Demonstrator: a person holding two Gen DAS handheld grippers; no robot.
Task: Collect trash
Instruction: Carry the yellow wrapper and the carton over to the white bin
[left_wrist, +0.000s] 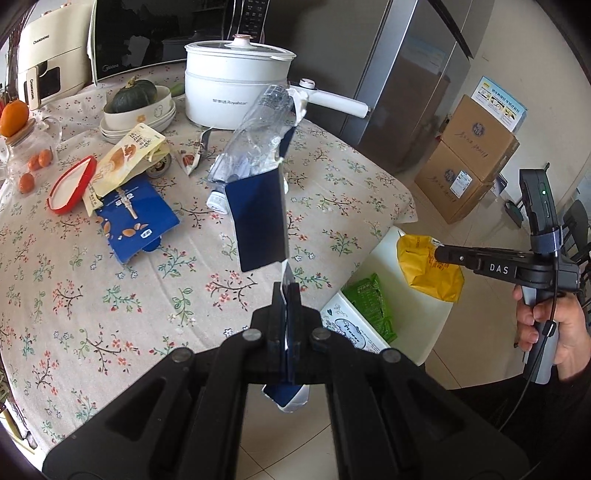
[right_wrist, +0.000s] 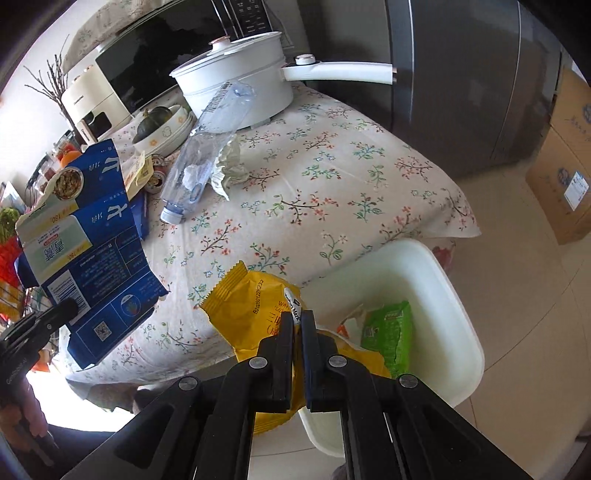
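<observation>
left tool (left_wrist: 286, 295) edge-on blue carton (left_wrist: 258, 221), print hidden

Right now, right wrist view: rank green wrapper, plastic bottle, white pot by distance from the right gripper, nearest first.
The right gripper is shut on the yellow wrapper.
1. green wrapper: just right of the fingertips, inside the white bin.
2. plastic bottle: lying mid-table, up and left.
3. white pot: at the table's far edge, behind the bottle.

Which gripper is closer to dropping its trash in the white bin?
The right gripper: its yellow wrapper hangs at the white bin rim, while the left gripper holds its blue carton over the table.
</observation>
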